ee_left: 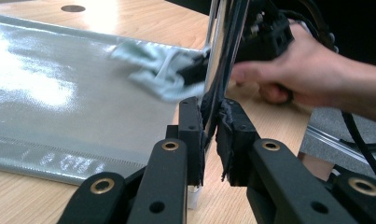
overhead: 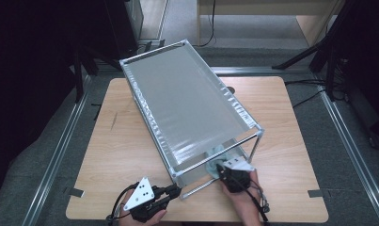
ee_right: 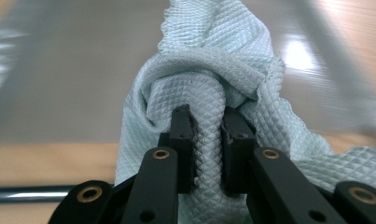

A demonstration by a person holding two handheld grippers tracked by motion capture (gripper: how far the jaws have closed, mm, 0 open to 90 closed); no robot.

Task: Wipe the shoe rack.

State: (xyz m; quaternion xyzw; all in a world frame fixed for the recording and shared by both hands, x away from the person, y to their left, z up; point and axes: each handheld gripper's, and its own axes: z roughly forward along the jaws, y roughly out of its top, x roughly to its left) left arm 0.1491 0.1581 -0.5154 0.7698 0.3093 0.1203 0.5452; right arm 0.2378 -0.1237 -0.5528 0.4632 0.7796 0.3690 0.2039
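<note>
While your left gripper (ee_left: 209, 140) clamps the rack post (ee_left: 220, 56), your right gripper (ee_right: 208, 144) pinches the cloth (ee_right: 213, 70).
The shelf sheet (overhead: 187, 99) covers that cloth from above; the right gripper view shows its weave.

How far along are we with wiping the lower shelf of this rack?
Done: the left gripper is clamped on the rack's front corner post, steadying it, and the right gripper has the pale green cloth pinched in its fingers. In hand: the cloth sits on the near end of the lower shelf. Left: probably the stretch beyond it.

left tongs (overhead: 174, 192): jaws clamped, level | right tongs (overhead: 221, 168): jaws pinched, seemingly pointing forward
</note>
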